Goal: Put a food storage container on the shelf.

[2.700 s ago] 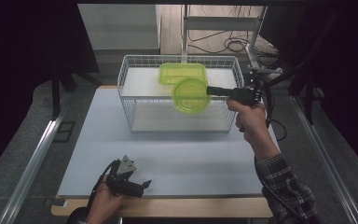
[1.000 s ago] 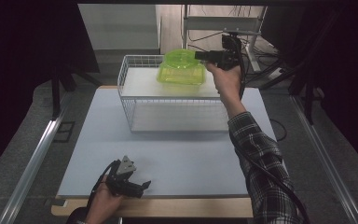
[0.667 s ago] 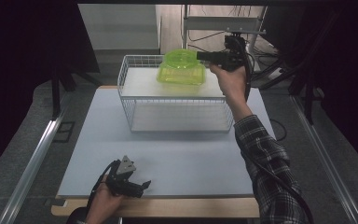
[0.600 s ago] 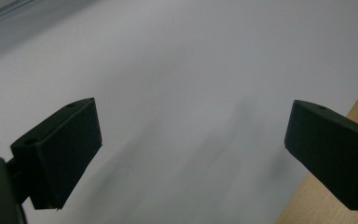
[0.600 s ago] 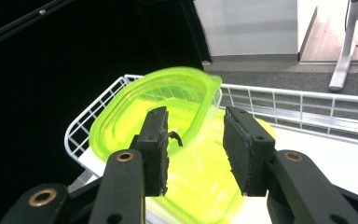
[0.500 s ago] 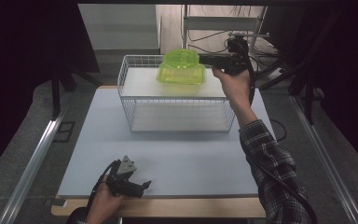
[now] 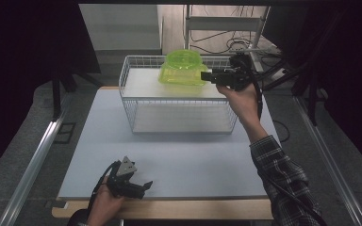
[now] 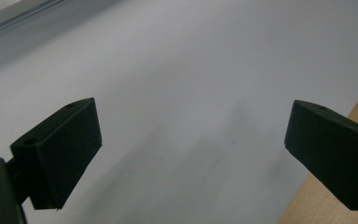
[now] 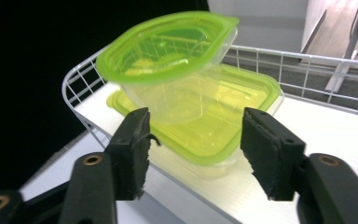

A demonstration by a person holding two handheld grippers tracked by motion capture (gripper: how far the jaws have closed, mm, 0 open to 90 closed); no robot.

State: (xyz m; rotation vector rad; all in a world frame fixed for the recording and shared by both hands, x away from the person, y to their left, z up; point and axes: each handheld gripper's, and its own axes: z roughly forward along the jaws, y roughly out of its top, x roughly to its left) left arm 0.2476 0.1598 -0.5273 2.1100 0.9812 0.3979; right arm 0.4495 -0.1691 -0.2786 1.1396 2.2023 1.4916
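Where the table's near edge meets pale wood, the left gripper (image 7: 139, 186) rests wide open, holding nothing. Farther off, the right gripper (image 9: 193, 140), parted and empty, faces a round green container (image 9: 168, 56) stacked on a flat one (image 9: 223, 116) inside the wire basket (image 7: 179, 123). The right gripper view reveals the stacking. Dark curtains flank the white table (image 7: 193, 165).

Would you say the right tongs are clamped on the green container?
No, the right tongs are open, short of the round green container.

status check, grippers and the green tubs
Right gripper open, just off round clear green-lidded tub stacked on flat green-lidded container. Left gripper open, idle. Nothing blocking.
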